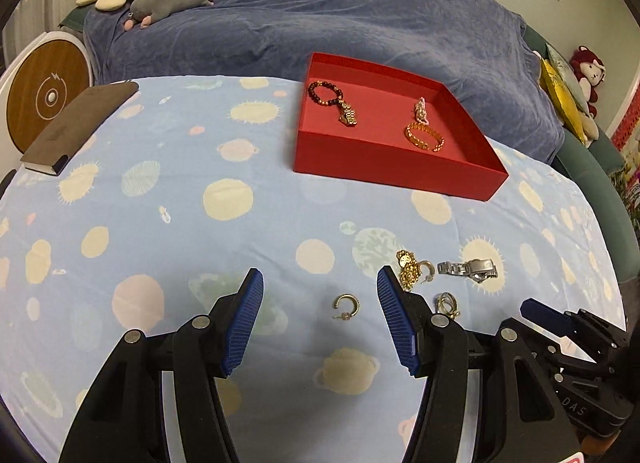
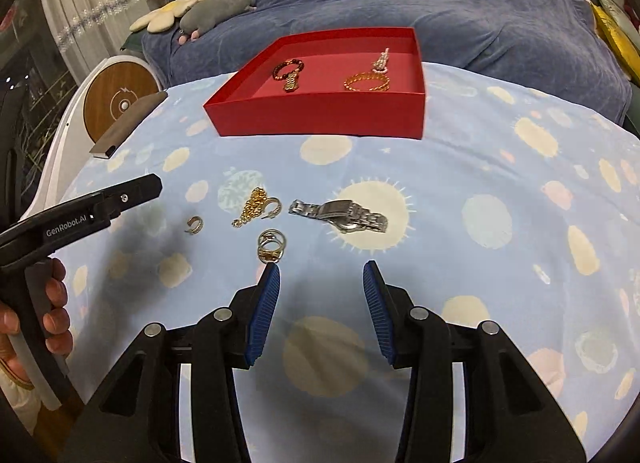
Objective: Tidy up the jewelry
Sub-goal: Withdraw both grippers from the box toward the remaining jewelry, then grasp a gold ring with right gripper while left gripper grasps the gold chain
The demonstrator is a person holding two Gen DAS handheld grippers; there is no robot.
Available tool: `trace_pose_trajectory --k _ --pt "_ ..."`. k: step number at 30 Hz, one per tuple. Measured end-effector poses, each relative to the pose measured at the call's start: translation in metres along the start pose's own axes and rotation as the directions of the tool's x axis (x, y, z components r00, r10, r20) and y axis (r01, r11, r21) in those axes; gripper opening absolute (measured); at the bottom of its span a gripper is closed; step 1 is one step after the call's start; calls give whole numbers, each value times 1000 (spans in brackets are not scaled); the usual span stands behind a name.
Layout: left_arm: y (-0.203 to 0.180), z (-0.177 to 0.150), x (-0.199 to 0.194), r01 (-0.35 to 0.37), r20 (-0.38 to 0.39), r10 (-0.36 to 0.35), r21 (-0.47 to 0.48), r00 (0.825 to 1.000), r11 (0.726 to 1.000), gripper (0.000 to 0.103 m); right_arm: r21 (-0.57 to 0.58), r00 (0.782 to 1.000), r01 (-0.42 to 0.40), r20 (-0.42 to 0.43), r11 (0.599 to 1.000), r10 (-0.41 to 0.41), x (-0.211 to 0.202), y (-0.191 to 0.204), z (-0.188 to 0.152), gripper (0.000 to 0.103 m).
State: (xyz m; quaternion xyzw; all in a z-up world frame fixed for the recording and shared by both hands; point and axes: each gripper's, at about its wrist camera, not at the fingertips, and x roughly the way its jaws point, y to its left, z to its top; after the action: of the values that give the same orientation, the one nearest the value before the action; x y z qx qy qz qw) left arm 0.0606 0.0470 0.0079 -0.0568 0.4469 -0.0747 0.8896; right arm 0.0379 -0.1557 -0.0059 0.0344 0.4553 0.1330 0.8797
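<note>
A red box (image 1: 392, 173) stands at the back of the planet-print cloth. It holds a dark bead bracelet (image 1: 326, 92), a gold bracelet (image 1: 425, 136) and a pale beaded piece (image 1: 420, 109). My left gripper (image 1: 320, 281) is open low over the cloth, and a gold hoop earring (image 1: 346, 306) lies untouched between its fingers. To its right lie a gold chain (image 1: 409, 272), a silver watch (image 1: 470, 269) and a cluster of rings (image 1: 448, 305). My right gripper (image 2: 322, 268) is open and empty. The rings (image 2: 272, 247) sit just beyond its left fingertip and the watch (image 2: 344, 216) lies further ahead.
A brown notebook (image 1: 80, 123) lies at the cloth's left edge, beside a round wooden-faced stand (image 1: 44, 99). Behind the table is a sofa under a blue blanket (image 1: 320, 15) with plush toys. A hand (image 2: 56, 303) holds the left gripper's handle.
</note>
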Motion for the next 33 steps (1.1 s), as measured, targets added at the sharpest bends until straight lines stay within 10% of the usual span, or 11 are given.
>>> trace_pose_trajectory --k 33 --pt "10 -23 6 28 -46 -27 24 999 999 57 -63 1000 -13 -17 998 12 34 25 13 14"
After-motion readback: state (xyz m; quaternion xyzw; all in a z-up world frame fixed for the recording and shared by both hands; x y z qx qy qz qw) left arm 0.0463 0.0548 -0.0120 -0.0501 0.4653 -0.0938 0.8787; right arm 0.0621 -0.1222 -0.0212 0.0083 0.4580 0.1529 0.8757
